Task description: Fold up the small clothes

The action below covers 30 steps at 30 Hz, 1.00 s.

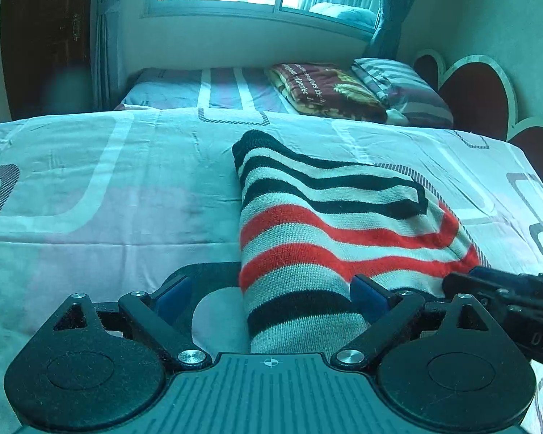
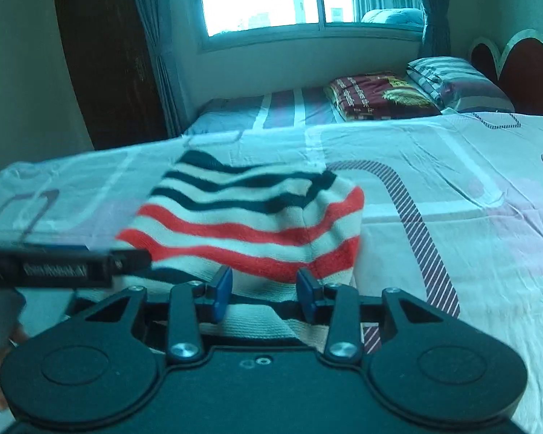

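The striped knit [image 1: 329, 231] lies folded over on the bed [image 1: 90, 188], its near end between both tools. The left gripper [image 1: 271, 293] stands wide with the knit's edge inside its jaws untouched; the right gripper [image 2: 264, 289] is partly open, pads clear of the fabric. Soft, light and floppy, it would probably sag, so corners or hem edges look the best hold.

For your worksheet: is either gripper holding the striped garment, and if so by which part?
Neither. The left gripper and right gripper stand open over the near edge of the striped knit garment, pads apart.
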Each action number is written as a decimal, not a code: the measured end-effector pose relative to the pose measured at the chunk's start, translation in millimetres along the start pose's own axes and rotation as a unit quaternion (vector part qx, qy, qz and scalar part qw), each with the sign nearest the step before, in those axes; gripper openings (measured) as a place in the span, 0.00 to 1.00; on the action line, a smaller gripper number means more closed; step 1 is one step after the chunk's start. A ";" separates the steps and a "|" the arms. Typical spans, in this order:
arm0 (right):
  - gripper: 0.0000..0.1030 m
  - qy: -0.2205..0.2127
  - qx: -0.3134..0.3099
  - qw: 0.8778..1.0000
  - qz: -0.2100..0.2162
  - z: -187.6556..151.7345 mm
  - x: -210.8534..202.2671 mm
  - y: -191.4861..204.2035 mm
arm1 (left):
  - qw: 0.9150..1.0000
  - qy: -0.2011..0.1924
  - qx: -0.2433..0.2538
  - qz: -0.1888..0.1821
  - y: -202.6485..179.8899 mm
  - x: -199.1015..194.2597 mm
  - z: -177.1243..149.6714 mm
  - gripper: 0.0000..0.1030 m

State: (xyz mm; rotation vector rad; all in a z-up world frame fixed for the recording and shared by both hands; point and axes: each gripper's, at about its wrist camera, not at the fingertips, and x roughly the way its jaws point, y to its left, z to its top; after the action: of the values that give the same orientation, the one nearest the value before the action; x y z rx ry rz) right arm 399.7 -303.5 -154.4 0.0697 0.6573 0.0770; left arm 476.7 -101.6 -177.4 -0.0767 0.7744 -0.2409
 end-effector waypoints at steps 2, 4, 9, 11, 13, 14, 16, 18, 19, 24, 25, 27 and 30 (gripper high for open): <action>0.40 0.005 0.000 1.000 0.000 -5.7 -5.6 2.1 | 1.000 0.006 0.005 -0.003 -1.7 -3.9 -3.6 0.91; 0.41 0.027 -0.009 1.000 -0.006 -16.5 -2.3 3.3 | 1.000 0.012 0.018 -0.004 -5.0 -5.4 -10.9 0.91; 0.45 0.033 -0.001 0.999 -0.009 -19.6 -6.8 6.3 | 0.999 0.014 0.028 -0.005 -9.0 -13.5 -16.8 0.91; 0.48 0.022 0.003 1.000 -0.011 -19.0 -15.2 6.9 | 0.999 0.018 0.028 -0.006 -10.1 -16.6 -17.2 0.91; 0.52 0.021 0.000 1.000 -0.019 -23.0 -19.3 7.0 | 0.999 0.019 0.027 -0.009 -10.0 -19.1 -18.9 0.91; 0.53 0.033 -0.004 0.999 -0.023 -26.8 -16.6 7.0 | 0.999 0.020 0.026 -0.010 -10.2 -19.3 -19.7 0.91; 0.53 0.040 -0.014 0.999 -0.026 -32.6 -14.4 8.5 | 0.999 0.023 0.025 -0.011 -10.1 -19.0 -20.7 0.91; 0.53 0.039 -0.007 0.999 -0.025 -30.0 -17.4 8.5 | 0.999 0.023 0.023 -0.010 -10.7 -20.0 -20.3 0.91; 0.53 0.037 0.002 0.999 -0.023 -27.6 -19.6 7.3 | 0.999 0.024 0.024 -0.010 -11.4 -21.1 -20.1 0.91; 0.60 0.034 -0.002 0.999 -0.026 -28.5 -26.4 6.9 | 0.999 0.023 0.043 -0.009 -18.4 -27.8 -20.2 0.91; 0.60 0.042 -0.006 0.999 -0.030 -31.0 -24.1 6.4 | 0.999 0.024 0.043 -0.008 -18.9 -27.4 -20.0 0.91; 0.60 0.041 -0.005 0.999 -0.030 -32.5 -26.2 5.1 | 0.999 0.026 0.038 -0.008 -18.5 -27.9 -19.5 0.91; 0.61 0.034 0.008 0.999 -0.025 -28.3 -32.7 1.1 | 0.999 0.027 0.037 -0.005 -18.7 -30.4 -18.3 0.91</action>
State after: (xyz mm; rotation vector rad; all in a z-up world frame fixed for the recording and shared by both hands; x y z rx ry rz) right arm 356.5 -304.3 -156.8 0.0671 0.7271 0.0266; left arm 439.4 -111.9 -166.7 -0.0040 0.8178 -0.2821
